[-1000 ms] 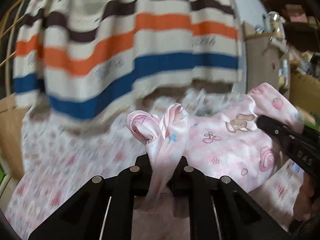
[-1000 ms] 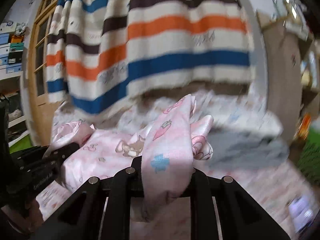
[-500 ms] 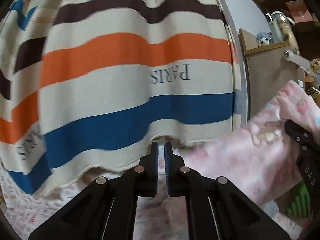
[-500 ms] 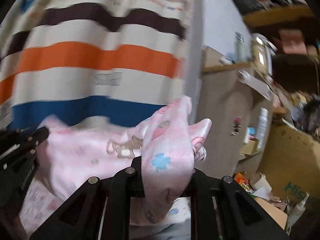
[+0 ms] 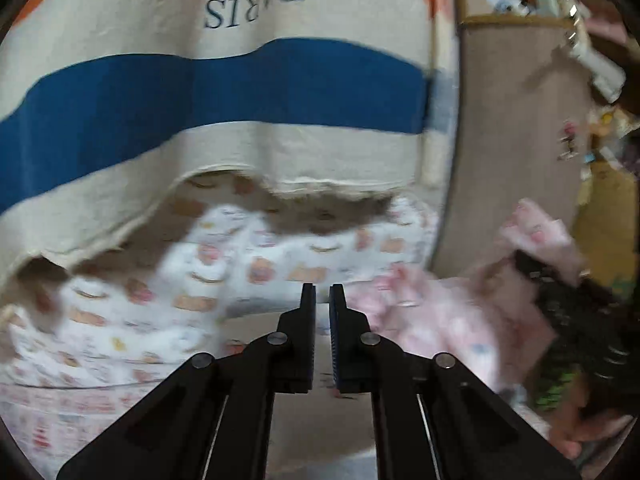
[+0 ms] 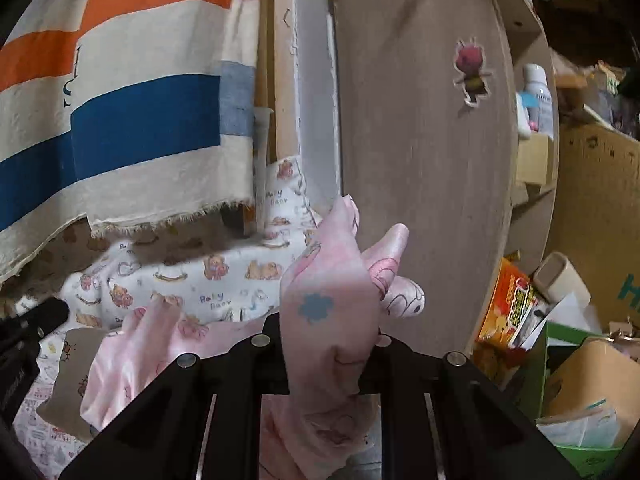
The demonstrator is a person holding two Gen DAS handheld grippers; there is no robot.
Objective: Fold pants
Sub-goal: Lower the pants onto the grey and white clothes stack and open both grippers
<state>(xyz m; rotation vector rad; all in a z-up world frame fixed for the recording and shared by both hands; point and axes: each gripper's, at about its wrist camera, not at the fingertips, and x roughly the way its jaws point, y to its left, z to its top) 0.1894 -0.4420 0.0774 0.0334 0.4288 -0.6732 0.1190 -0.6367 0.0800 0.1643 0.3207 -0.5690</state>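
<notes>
Two tongs point slightly downward: right tongs (image 6: 328, 320) clenching pink pants (image 6: 324, 320), left tongs (image 5: 322, 292) (just opening) empty.

Striped curtain (image 5: 224, 92) is hanging low over the bedding (image 5: 248, 264), blocking ahead; cabinet panel (image 6: 424, 152) is closing off the right.

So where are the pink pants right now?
In the right wrist view the pink pants are bunched in the right gripper, trailing left over the bear-print sheet, below the striped blanket.
</notes>
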